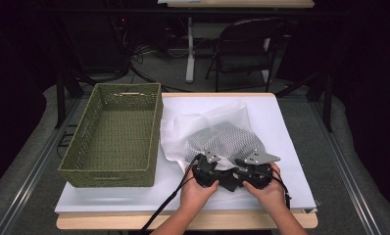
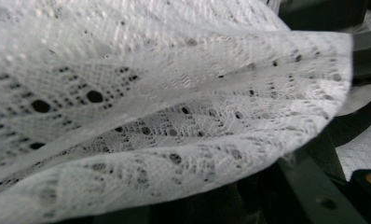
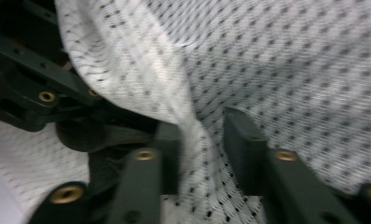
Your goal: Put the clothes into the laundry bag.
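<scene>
the white-covered surface [image 1: 291, 147] is carrying everything, and it is giving the work a flat, pale backing against which folds are reading clearly. the green woven basket [image 1: 114, 137] is sitting on its left half, open side up and just beside the cloth, probably waiting as the place where the cloth is going once it is gathered. the white mesh cloth [image 1: 222, 137] is lying crumpled to the right of the basket, at the near middle of the surface, with its near edge lifted into the two tools. the left tongs [image 1: 208, 172] and the right tongs [image 1: 252, 171] are working side by side at that edge, held close together so that a single hem is being taken at two neighbouring places. in the left gripper view a lacy fold [image 2: 174, 116] is draping across the lens, so whether those tongs are gripping cannot be told. in the right gripper view a pinched ridge of the cloth [image 3: 200, 154] is running between the jaws, which are standing slightly apart around it rather than clamped.
</scene>
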Available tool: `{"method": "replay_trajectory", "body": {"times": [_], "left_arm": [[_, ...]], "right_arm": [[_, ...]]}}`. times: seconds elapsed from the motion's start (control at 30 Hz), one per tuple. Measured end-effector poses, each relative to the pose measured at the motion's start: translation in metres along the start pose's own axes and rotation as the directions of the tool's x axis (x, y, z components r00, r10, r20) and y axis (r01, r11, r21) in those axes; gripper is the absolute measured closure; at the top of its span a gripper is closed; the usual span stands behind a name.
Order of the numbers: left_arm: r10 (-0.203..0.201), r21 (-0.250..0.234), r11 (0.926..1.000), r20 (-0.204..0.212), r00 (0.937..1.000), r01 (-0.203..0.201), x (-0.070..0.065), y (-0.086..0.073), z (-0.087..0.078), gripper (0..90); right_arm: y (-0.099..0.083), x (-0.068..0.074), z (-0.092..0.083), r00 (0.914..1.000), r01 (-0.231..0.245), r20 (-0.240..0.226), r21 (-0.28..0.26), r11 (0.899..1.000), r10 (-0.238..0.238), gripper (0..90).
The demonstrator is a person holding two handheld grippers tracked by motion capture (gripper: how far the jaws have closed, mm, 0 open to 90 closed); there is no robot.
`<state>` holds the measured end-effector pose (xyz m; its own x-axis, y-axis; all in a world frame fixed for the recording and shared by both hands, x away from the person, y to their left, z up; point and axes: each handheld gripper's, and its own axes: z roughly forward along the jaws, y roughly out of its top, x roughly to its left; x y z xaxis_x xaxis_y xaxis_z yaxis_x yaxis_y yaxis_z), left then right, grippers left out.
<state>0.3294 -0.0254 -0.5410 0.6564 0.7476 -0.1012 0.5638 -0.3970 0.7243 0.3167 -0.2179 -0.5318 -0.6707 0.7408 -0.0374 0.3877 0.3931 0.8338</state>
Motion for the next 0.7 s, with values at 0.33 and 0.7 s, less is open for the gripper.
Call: {"method": "replay_trajectory", "body": {"times": [0.33,0.7], "left_arm": [[0.005,0.001,1.0000,0.066,0.9978,-0.005,-0.002,0.001,-0.004,47.5],[0.035,-0.001,0.9994,0.041,0.9985,-0.035,-0.016,-0.001,0.009,18.5]], "right_arm": [[0.005,-0.009,-0.008,0.9905,-0.092,-0.104,-0.024,0.995,0.090,88.0],[0.019,-0.007,-0.034,0.9838,-0.111,-0.148,-0.065,0.992,0.101,88.2]]}}
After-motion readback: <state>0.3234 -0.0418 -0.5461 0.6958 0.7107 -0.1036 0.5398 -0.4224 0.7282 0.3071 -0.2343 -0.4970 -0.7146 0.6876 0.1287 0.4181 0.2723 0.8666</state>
